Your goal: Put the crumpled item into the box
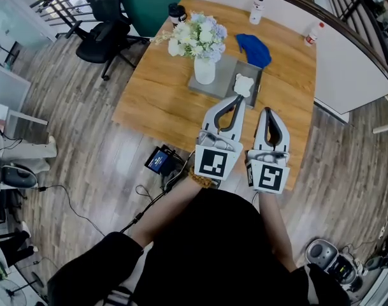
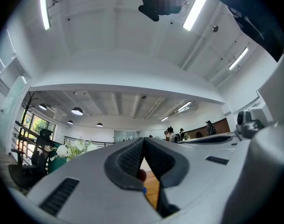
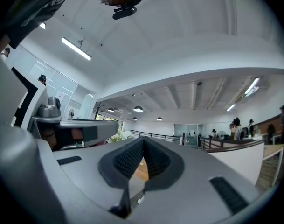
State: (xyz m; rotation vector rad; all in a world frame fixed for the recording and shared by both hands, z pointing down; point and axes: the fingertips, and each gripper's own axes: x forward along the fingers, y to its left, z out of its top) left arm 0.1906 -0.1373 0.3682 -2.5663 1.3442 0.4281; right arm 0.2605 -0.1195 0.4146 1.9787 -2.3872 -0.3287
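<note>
At frame centre, crumpled paper [image 1: 243, 85] lies on grey tray [image 1: 229, 75] on the tabletop [image 1: 152, 101], just past left gripper [image 1: 237, 99] tips. Right gripper [image 1: 268, 111] is alongside. Both pairs of fingers are pressed together, empty.

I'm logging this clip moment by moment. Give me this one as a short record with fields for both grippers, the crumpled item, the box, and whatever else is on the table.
Left hand-held gripper: jaws together, nothing held
Right hand-held gripper: jaws together, nothing held
Crumpled white item: just beyond the left gripper's tips, not gripped
Shallow grey box: on the wooden table; the item looks to lie at it, but whether inside is unclear
White vase of flowers: upright beside the box
Crumpled blue cloth: behind the box
</note>
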